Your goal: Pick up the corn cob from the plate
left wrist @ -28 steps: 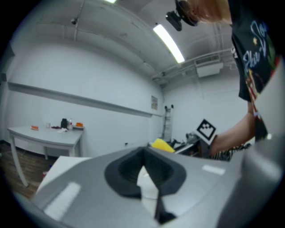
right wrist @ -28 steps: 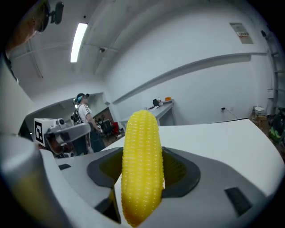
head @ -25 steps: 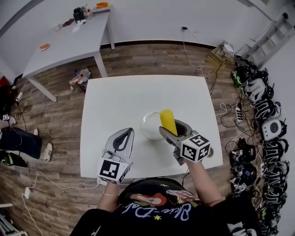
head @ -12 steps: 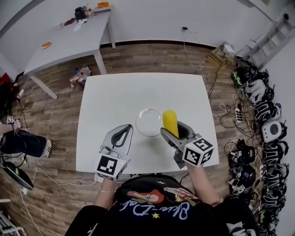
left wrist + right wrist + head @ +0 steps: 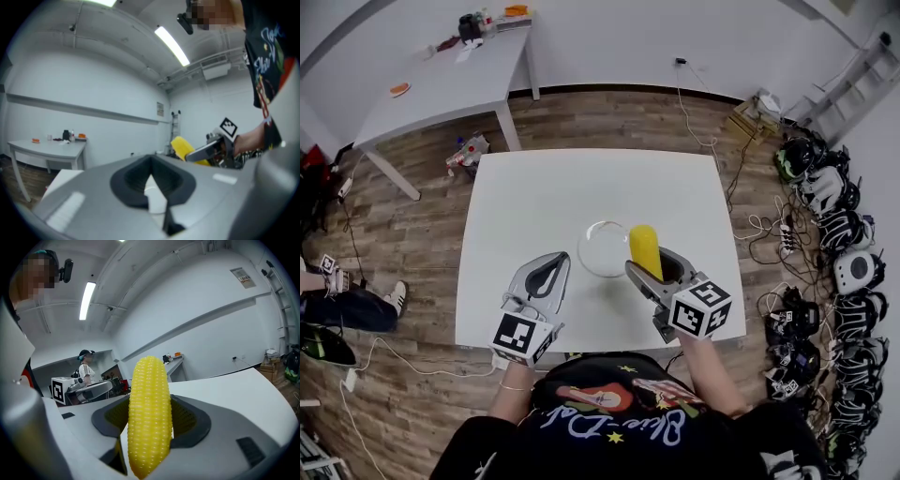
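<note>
The white bench (image 5: 534, 197) carried only the clear plate (image 5: 581, 251), which lay bare near its middle. Below it in the head view, the left gripper (image 5: 551, 266) hovered with its fingers drawn together at the tips and nothing between them.

The right gripper (image 5: 646, 258) had its fingers spread wide around the corn cob (image 5: 642, 244), pads pressing on its sides. The cob sat just right of the plate and off it – by that the pick looked as good as done. Any further carry would fall to the right hand, since the cob was already inside those fingers and apart from the left ones.

The right gripper view showed the rows of kernels and the cob standing near upright across the fingers – its tip above them. Only the head view showed the plate. The left gripper view gave the side-on angle, with yellow showing above and below one right finger.
</note>
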